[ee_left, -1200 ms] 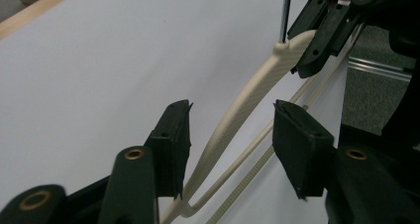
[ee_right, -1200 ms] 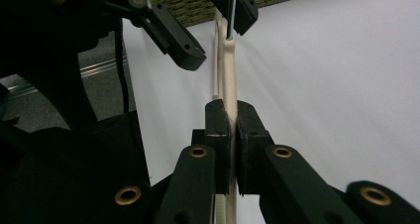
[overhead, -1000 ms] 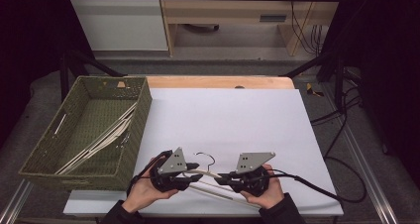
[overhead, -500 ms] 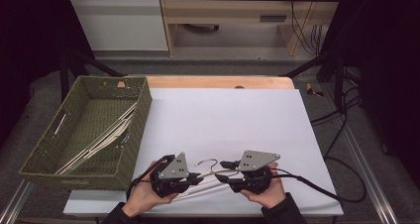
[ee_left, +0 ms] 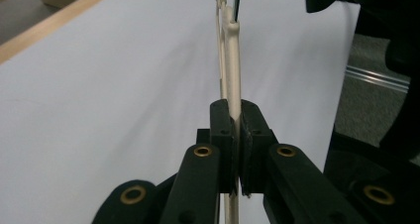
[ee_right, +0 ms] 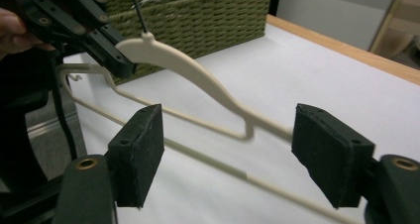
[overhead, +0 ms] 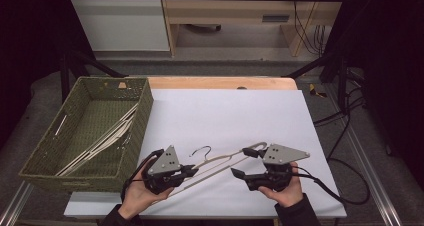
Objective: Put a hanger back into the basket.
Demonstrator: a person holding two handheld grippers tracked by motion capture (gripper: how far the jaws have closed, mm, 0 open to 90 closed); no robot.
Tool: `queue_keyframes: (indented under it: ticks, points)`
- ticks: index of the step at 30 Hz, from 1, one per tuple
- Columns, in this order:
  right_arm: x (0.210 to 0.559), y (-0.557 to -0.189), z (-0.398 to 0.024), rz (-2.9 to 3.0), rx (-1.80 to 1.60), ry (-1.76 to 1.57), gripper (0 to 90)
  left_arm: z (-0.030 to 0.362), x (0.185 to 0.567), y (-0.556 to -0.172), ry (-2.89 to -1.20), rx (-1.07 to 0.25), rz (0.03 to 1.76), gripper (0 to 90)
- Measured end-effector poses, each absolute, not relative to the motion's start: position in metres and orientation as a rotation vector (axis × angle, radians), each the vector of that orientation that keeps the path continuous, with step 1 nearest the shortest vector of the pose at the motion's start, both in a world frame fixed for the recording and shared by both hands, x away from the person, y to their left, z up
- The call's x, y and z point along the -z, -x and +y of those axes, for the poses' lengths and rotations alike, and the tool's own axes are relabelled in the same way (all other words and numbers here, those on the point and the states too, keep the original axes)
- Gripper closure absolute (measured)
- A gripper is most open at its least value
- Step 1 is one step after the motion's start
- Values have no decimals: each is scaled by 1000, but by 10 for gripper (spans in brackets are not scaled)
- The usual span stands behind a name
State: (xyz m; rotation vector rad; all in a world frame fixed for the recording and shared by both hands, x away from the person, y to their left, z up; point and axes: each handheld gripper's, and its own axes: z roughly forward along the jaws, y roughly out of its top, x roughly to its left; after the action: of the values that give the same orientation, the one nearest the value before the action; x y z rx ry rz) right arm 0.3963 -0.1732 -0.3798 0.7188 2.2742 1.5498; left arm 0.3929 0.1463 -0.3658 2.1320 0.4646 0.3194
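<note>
A cream plastic hanger (overhead: pixel 220 161) with a dark metal hook lies slanted just above the white table sheet near the front edge. My left gripper (overhead: pixel 191 171) is shut on its left arm; in the left gripper view the black pads (ee_left: pixel 223 130) squeeze the thin cream bar (ee_left: pixel 233 50). My right gripper (overhead: pixel 241 162) stands at the hanger's right end, and its jaws have just been opening. In the right gripper view the hanger (ee_right: pixel 198 78) runs between the two wide-apart pads (ee_right: pixel 141 152), and neither pad presses on it.
A green woven basket (overhead: pixel 145 111) at the left holds several cream hangers and shows close behind the left gripper (ee_right: pixel 89 30) in the right gripper view. The white sheet (overhead: pixel 225 116) stretches back to a wooden edge. Cables trail off at the right.
The right gripper's jaws have spread apart off the hanger and that hand has shifted slightly right and up. The left gripper has closed on the hanger's left arm.
</note>
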Motion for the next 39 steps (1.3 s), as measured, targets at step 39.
queue_keyframes:
  ticks: [39]
  points:
    - [388, -409, -215, 2084, -1467, -1007, 56, 295, 255, -440, -1975, -690, 672, 864]
